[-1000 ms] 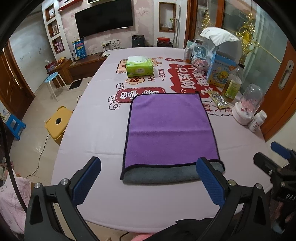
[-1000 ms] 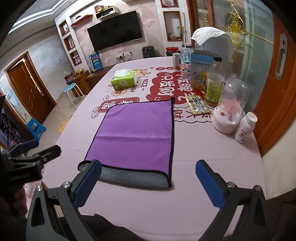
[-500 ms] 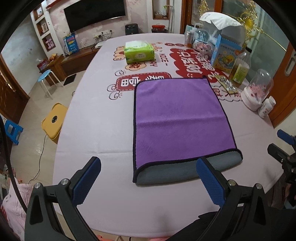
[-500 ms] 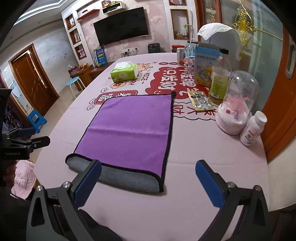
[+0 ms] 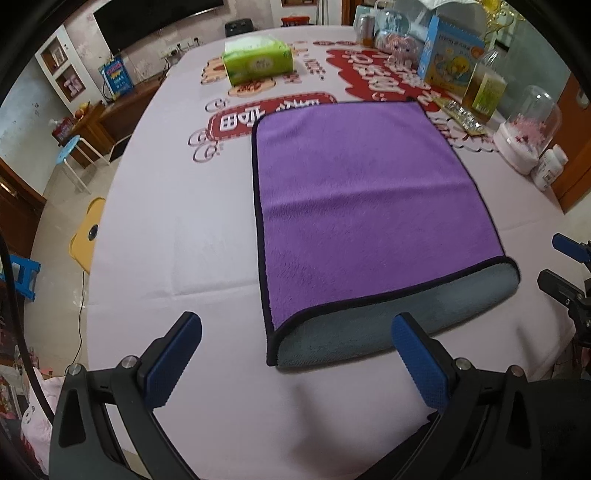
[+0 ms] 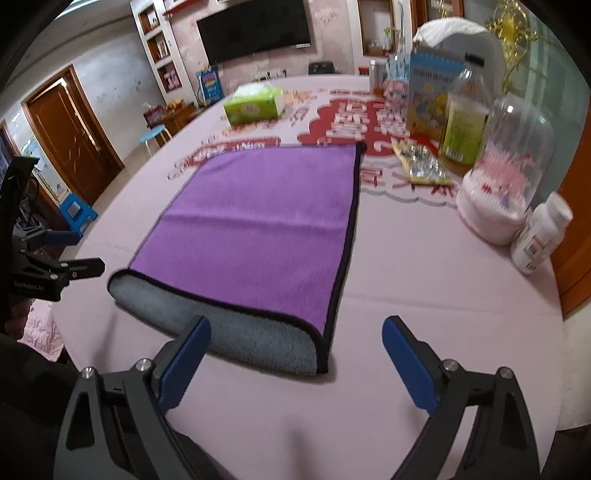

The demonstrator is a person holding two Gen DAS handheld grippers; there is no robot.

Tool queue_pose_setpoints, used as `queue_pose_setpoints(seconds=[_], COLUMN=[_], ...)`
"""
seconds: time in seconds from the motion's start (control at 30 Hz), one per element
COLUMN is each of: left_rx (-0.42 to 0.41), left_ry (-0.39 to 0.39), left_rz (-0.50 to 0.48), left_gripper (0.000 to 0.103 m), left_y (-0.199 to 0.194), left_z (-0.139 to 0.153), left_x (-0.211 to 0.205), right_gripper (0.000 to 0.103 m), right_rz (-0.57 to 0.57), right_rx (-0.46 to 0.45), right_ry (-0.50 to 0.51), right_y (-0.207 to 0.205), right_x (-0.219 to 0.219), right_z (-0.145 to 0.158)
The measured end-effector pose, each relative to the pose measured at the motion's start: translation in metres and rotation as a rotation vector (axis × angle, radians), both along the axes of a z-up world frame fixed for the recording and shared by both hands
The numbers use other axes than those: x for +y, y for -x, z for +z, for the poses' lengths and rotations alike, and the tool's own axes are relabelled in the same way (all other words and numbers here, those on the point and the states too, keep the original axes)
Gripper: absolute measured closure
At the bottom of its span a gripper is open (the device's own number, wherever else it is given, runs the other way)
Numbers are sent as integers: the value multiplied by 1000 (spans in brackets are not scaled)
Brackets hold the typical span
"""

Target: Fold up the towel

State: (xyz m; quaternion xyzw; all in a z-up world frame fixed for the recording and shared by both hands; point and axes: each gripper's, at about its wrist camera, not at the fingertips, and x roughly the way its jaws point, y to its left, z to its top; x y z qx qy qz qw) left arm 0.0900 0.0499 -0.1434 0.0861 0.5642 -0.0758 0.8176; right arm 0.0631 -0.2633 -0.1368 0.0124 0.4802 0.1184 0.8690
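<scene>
Pink cloth with red and white print covers the tabletop; a dark television hangs on the far wall. We note the towel lying flat mid-tabletop, purple face up, black-edged, already folded once: along its near edge the grey underside shows as a rounded roll.

Left wrist view: we see the left claw spread wide, empty, both blue pads held above bare cloth just short of the towel's near left corner. The near corner lies between the two fingers in the picture; contact we cannot confirm. At the right edge the right claw shows side-on, apart from the towel. This view alone shows the yellow stool on the floor.

Right wrist view: the right claw is likewise spread wide and empty, with the towel's near right corner between its fingers. The left claw appears at the left edge, just off the towel's grey roll. This view alone shows the brown door and, more plainly, the white bottle beside the domed jar.

Both views show the green tissue pack beyond the towel.
</scene>
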Motion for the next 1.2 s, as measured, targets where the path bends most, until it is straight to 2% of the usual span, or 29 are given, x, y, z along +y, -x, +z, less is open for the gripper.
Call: queue_pose_setpoints(seconds=[0.17,0.37,0.53,0.67,0.73,0.93,1.2], left_rx=[37,84,115,127,137,155,161], left_ry=[3,18,34,45,48,54,67], left_rz=[13,36,36,30,28,28,19], left_gripper=[1,6,13,15,24,40,62], left_y=[-8,-20,-25,-26,-27,-26,-20], left_z=[-20,-42,-54,-58,-61,-66,-66], left_x=[5,10,12,11,10,7,3], right_gripper=[17,30,41,50,56,64,71], right_rz=[18,39,40,38,43,35,34], right_rx=[43,114,146,153,154,150,137], right_ry=[-7,-30,-41,-49,-50,-38,-25], right_y=[-5,-15,-18,-19,-19,-19,-15], right_x=[0,-1,-2,-3,-3,-2,-3], right_z=[-20,-42,-53,-56,-56,-55,-51])
